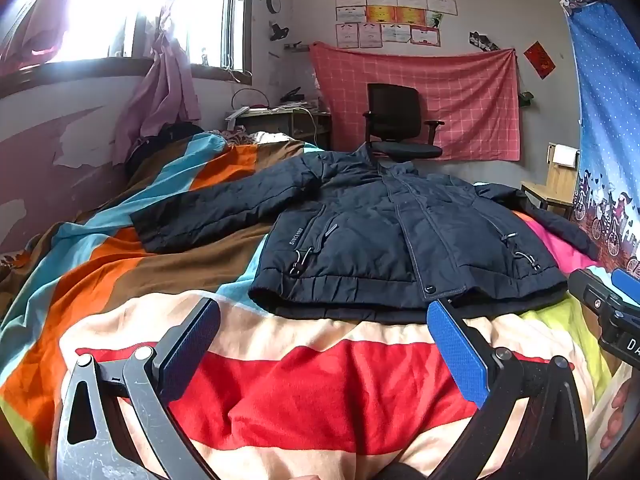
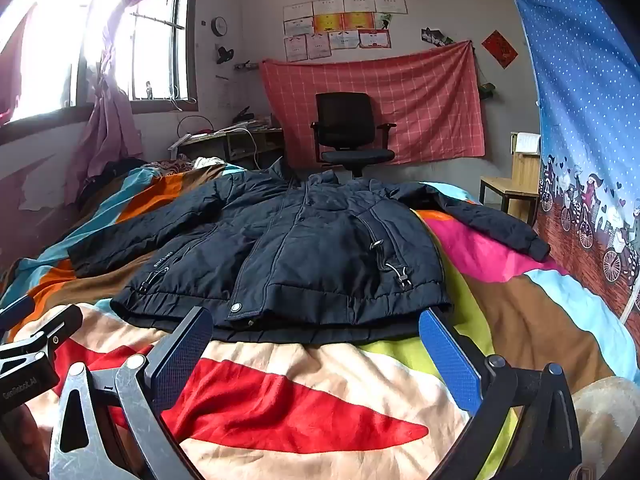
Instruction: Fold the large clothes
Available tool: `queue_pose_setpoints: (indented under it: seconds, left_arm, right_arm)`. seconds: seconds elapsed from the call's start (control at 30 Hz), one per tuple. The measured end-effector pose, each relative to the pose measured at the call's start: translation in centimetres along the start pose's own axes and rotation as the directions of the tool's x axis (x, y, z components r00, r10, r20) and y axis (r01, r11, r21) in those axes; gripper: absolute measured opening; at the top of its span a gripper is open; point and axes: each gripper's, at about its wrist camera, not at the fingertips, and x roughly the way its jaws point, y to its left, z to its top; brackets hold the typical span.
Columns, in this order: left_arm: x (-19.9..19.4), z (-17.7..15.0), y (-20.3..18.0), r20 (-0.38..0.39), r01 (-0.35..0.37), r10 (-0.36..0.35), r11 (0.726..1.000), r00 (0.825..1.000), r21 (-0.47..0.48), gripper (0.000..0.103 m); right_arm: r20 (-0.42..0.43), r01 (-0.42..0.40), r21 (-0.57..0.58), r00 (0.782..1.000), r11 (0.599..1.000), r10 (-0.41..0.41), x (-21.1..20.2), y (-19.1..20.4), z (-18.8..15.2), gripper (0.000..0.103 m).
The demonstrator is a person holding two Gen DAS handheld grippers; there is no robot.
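Note:
A dark navy padded jacket (image 1: 380, 232) lies front-up and spread flat on the bed, collar towards the far wall, both sleeves out to the sides. It also shows in the right wrist view (image 2: 304, 248). My left gripper (image 1: 324, 320) is open and empty, just short of the jacket's hem on its left half. My right gripper (image 2: 316, 328) is open and empty, just short of the hem on its right half. The right gripper's body shows at the right edge of the left wrist view (image 1: 612, 312).
The bed is covered by a colourful striped blanket (image 1: 320, 392). A black office chair (image 1: 396, 124) stands beyond the bed before a pink checked cloth. A desk (image 1: 284, 120) sits under the window, a wooden chair (image 2: 516, 188) and a blue curtain (image 2: 580, 120) on the right.

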Motion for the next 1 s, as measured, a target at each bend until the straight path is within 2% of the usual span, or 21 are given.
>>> queue_pose_setpoints:
  seconds: [0.3, 1.0]
  left_arm:
    - [0.45, -0.84, 0.07, -0.002, 0.009, -0.009, 1.0, 1.0, 0.0, 0.102]
    - [0.45, -0.05, 0.11, -0.007, 0.012, -0.012, 1.0, 1.0, -0.009, 0.102]
  right_arm:
    - [0.003, -0.004, 0.004, 1.0, 1.0, 0.004, -0.07, -0.03, -0.01, 0.103]
    - [0.002, -0.004, 0.005, 1.0, 1.0, 0.004, -0.07, -0.04, -0.12, 0.103]
